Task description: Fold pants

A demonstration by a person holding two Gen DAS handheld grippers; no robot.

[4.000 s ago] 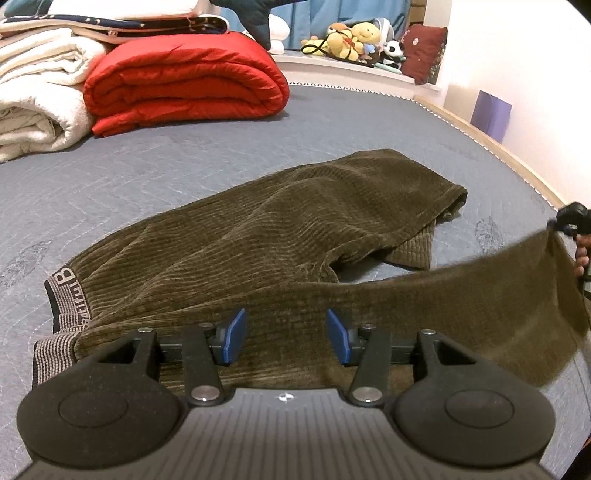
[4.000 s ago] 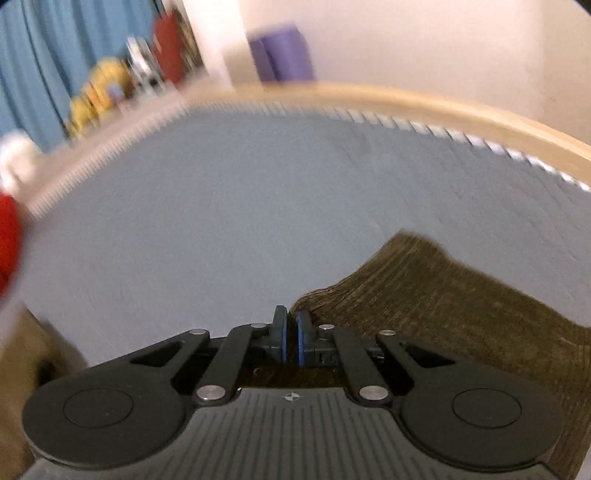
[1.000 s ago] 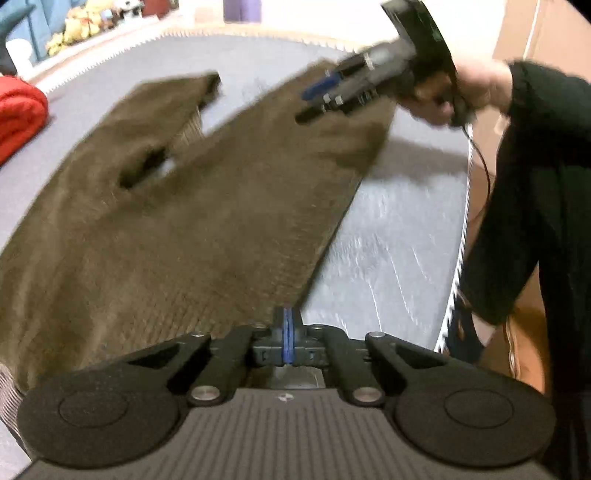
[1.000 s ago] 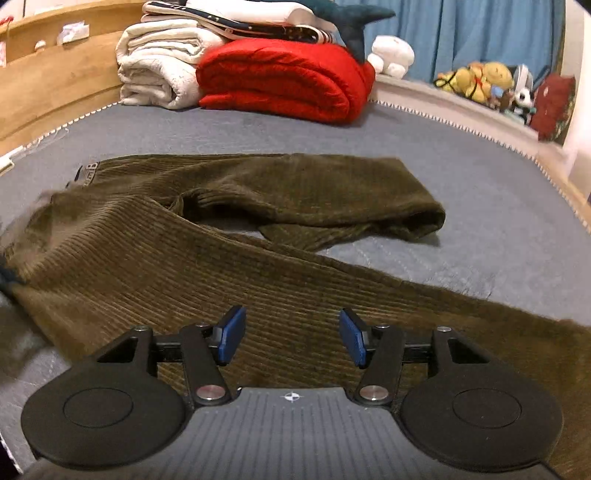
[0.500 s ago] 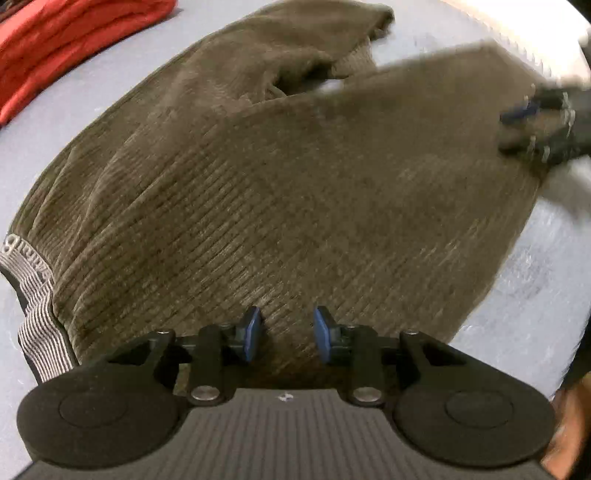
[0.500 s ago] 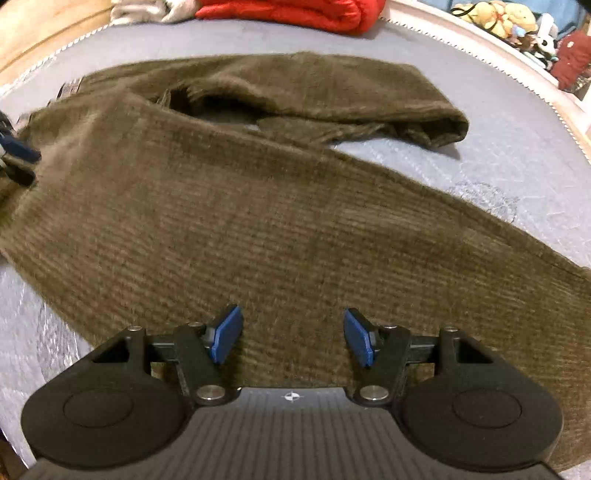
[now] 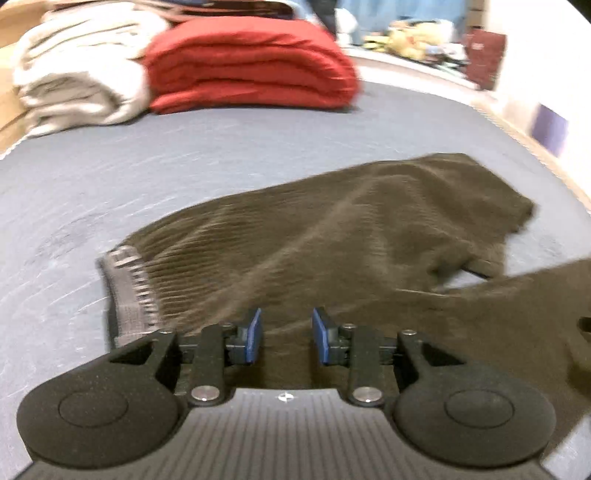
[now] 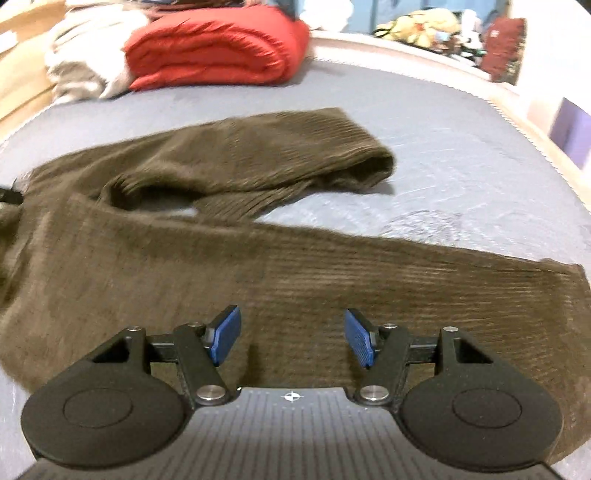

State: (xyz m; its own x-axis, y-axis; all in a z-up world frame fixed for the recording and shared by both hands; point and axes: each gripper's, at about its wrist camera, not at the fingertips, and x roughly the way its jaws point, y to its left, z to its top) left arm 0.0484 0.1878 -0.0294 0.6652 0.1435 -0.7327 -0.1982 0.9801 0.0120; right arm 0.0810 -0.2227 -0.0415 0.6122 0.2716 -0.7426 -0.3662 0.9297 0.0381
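Olive-brown corduroy pants (image 7: 332, 236) lie spread on a grey mattress (image 7: 110, 177). Their grey ribbed waistband (image 7: 127, 291) is at the left in the left wrist view. The far leg (image 8: 258, 158) is folded back on itself; the near leg (image 8: 332, 280) lies flat, running right. My left gripper (image 7: 286, 336) is open and empty, low over the hip area beside the waistband. My right gripper (image 8: 291, 339) is wide open and empty, low over the near leg.
A folded red quilt (image 7: 251, 70) and a cream blanket (image 7: 77, 70) are stacked at the far end of the mattress. Stuffed toys (image 8: 417, 18) line the ledge behind. A wooden bed rim (image 8: 554, 147) and a purple box (image 8: 570, 129) run along the right.
Both grippers have lifted and tilted up from looking down on the cloth toward the far end of the bed. The left jaws have opened a little wider. The pants lie as before.
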